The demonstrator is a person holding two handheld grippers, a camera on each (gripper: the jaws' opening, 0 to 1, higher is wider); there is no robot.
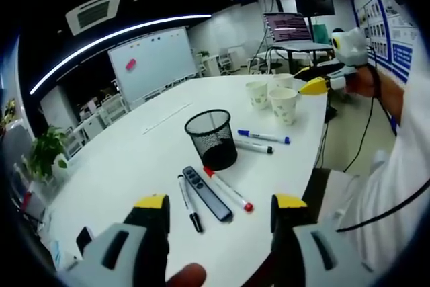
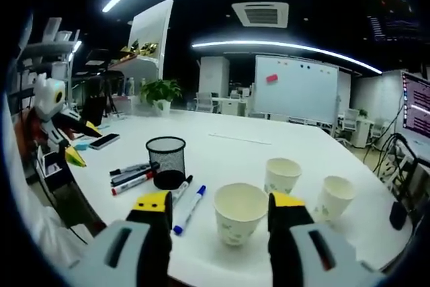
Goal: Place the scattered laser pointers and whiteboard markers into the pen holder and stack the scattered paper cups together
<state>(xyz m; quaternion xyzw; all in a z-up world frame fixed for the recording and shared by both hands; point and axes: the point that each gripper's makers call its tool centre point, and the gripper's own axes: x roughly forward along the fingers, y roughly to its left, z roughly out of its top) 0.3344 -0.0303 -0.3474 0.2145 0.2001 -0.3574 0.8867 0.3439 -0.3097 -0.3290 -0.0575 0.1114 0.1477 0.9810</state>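
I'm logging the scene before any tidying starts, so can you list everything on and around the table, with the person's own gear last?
Table: one, white, underneath everything.
Pen holder: one, black mesh, mid-table, upright.
Paper cups: three, white with a faint print, standing apart at one end of the table.
Markers: four; black-capped and red-capped either side of the remote, blue-capped and dark-capped on the holder's other side.
Remote-like pointer: one, dark, between two markers.
Phone: one, dark, near the table edge.
Whiteboard: one, white, behind the table.
Potted plant: one, green, background.
Left claw: yellow-tipped, open, empty.
Right claw: yellow-tipped, open, around nearest cup.
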